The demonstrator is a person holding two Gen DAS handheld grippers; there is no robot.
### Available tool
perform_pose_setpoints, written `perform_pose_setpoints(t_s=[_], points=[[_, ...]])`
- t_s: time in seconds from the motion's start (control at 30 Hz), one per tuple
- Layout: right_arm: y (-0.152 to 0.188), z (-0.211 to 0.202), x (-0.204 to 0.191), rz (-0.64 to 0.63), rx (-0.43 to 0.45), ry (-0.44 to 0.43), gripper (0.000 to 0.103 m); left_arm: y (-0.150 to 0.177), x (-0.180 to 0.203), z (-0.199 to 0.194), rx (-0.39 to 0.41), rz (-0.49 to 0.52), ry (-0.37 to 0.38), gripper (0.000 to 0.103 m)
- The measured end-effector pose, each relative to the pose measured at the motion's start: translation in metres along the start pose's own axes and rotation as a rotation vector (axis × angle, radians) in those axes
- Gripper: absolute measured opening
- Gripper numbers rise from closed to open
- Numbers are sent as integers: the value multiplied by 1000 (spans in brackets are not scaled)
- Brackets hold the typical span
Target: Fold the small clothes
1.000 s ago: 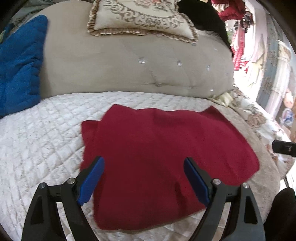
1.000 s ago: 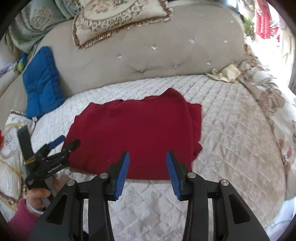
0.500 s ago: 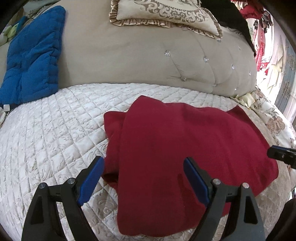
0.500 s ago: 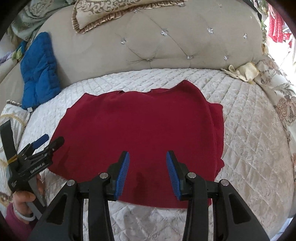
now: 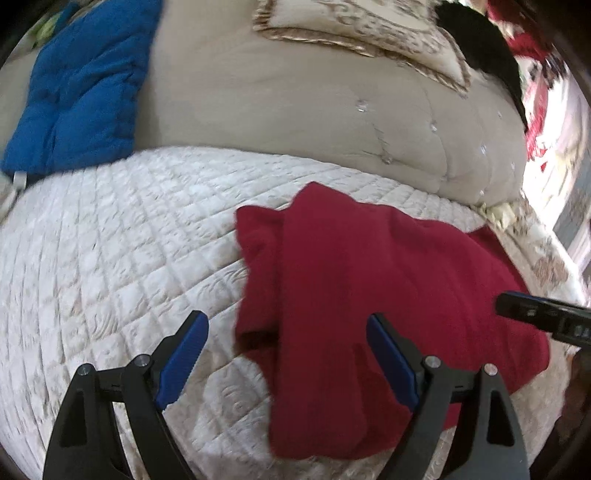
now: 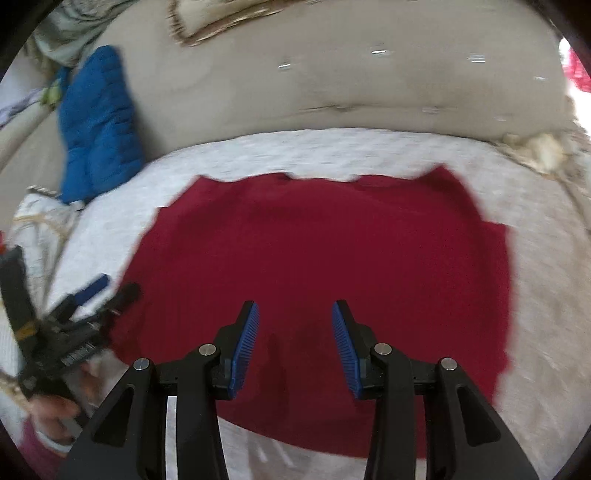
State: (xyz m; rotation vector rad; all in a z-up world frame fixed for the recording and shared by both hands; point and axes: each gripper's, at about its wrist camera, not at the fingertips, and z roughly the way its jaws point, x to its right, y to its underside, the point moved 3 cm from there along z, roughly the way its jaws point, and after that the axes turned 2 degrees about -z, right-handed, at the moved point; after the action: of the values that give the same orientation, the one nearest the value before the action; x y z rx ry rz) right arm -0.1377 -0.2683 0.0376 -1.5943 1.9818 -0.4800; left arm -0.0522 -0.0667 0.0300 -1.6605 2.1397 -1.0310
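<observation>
1. A dark red garment lay spread flat on a cream quilted bedspread, roughly central on it, with bedspread showing around it in the right wrist view.
2. In the left wrist view, the garment's left edge was folded over itself, forming a thicker band with a small flap sticking out to the left.
3. The left gripper hovered above the near left part of the garment, jaws set wide apart with nothing between the blue pads. The left pad sat over bare bedspread, the right pad over red cloth.
4. The right gripper hung over the near edge of the garment, jaws parted to a moderate gap and empty; red cloth was visible through the gap. Contact with the cloth could not be determined.
5. In the right wrist view, the left gripper appeared at far left, held by a hand with a maroon sleeve at the wrist, its tips near the garment's left edge.
6. A tufted beige headboard rose behind the bedspread. A blue quilted cushion leaned against its left side, and a patterned fringed pillow rested on top.
7. Both views showed motion blur.
</observation>
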Motion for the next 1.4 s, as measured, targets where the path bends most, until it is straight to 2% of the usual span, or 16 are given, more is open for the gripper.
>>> perform_pose_setpoints(t_s=[0.2,0.37,0.47,0.53,0.77,0.8,0.83,0.87,0.93,0.97,1.0,1.03,1.23,1.27,1.33,1.4], points=[[-34,55,-69,-44,-87,-203,21,4,-24,3,-61,-121,62,90],[-64,97,-119,-71,-133,-251,37,6,-19,11,-95,-115,100,90],[-76,122,-141,-116,-182,-211,42,6,-22,18,-119,-141,111,90],[-82,133,-153,-169,-208,-174,55,6,-26,20,-127,-165,118,90],[-87,164,-180,-328,-278,-42,61,4,-30,23,-122,-182,108,91],[-86,165,-182,-344,-272,-34,53,4,-30,23,-121,-181,103,91],[-85,165,-181,-366,-256,-9,30,2,-27,24,-122,-178,98,91],[-85,163,-179,-376,-240,17,21,2,-25,25,-120,-169,94,91],[-88,149,-163,-302,-217,-77,0,-2,-18,27,-115,-159,110,88],[-89,142,-154,-263,-208,-112,0,-4,-14,26,-114,-158,143,74],[-91,132,-147,-225,-189,-147,0,-6,-10,27,-123,-158,174,49],[-92,119,-137,-191,-161,-190,0,-8,-6,27,-135,-157,206,42],[-93,69,-84,-24,-92,-319,0,-16,28,-3,-18,-60,298,27],[-94,64,-80,-14,-81,-316,4,-17,34,-8,-1,-44,309,26],[-96,52,-74,11,-44,-299,41,-19,45,-14,24,-20,313,22],[-96,46,-75,38,-28,-309,56,-17,54,-16,29,8,306,21]])
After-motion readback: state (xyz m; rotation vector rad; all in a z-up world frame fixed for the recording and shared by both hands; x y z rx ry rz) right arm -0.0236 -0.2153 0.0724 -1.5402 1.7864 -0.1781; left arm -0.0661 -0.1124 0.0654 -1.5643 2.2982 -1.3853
